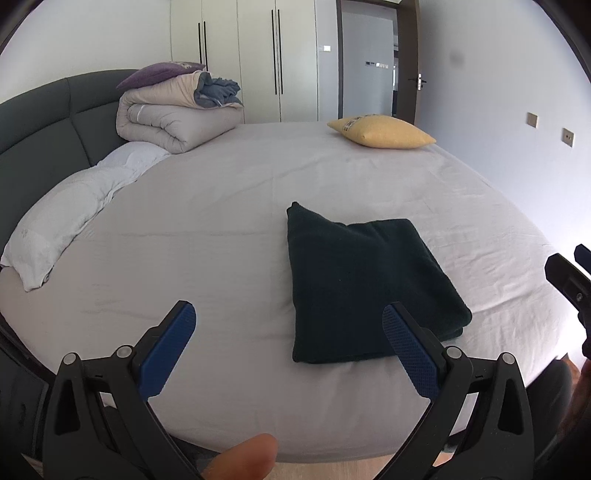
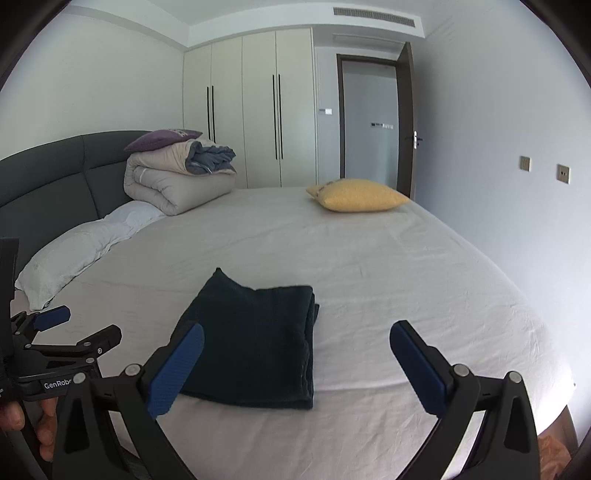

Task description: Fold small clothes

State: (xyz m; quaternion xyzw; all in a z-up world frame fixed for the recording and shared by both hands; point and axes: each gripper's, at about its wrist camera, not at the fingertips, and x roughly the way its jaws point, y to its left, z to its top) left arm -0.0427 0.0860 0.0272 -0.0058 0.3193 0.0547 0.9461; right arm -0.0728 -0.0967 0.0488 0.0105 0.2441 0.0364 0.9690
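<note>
The dark cloth (image 1: pixel 365 284) is seen folded flat on the bed (image 1: pixel 229 229), in the middle of the frame. Both the left gripper (image 1: pixel 290 317) and right gripper (image 2: pixel 297 338) are held above it, jaws spread wide, nothing pinched. The fold looks finished; next, another small cloth is probably needed.

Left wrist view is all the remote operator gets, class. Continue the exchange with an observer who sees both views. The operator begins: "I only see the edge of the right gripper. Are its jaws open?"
Observer: Yes. The right gripper stands wide open, with nothing between its blue pads.
Operator: Is there any marking on my left gripper?
Observer: The right wrist view shows white lettering, "GenRobo", cut off, on the body of the left gripper.
Operator: What is above the cream wardrobe?
Observer: A long slatted ceiling vent, which your view cuts off.
</note>
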